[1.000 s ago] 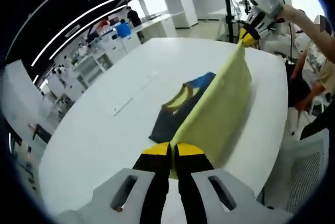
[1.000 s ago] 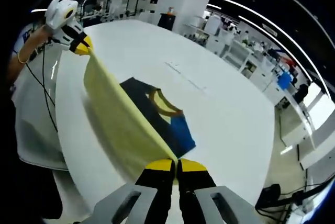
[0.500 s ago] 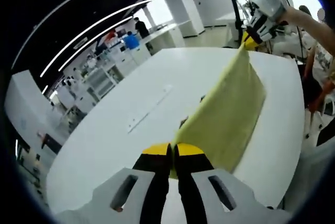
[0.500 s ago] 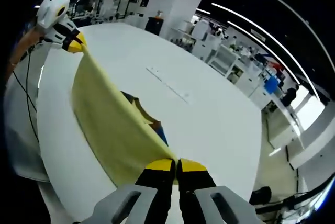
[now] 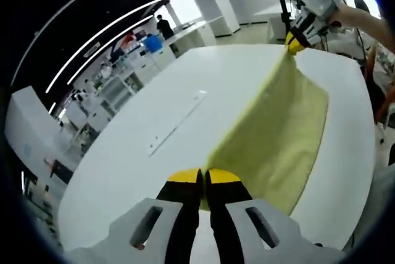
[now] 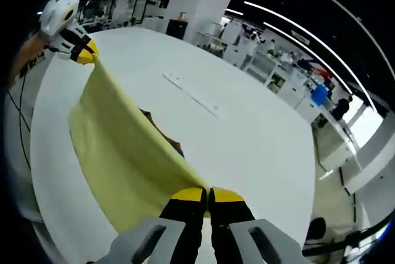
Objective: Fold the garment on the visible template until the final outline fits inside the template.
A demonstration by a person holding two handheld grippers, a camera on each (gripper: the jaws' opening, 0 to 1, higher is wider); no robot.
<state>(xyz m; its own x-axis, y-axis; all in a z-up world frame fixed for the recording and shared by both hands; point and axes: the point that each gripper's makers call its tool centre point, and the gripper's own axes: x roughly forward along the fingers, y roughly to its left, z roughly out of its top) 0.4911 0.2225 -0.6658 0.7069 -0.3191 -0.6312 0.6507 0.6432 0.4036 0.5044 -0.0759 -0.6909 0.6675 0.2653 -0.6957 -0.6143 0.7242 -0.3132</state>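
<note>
Yellow garment (image 5: 281,134) now spreads wider, hiding the blue part.

Pinching one corner of the cloth (image 5: 278,134) with the left gripper (image 5: 202,176), jaws pressed together. Clamping the far corner with the right gripper (image 5: 295,43), a hand (image 5: 349,17) behind it. Holding both raised and well apart, the fabric stretching taut between them.
</note>
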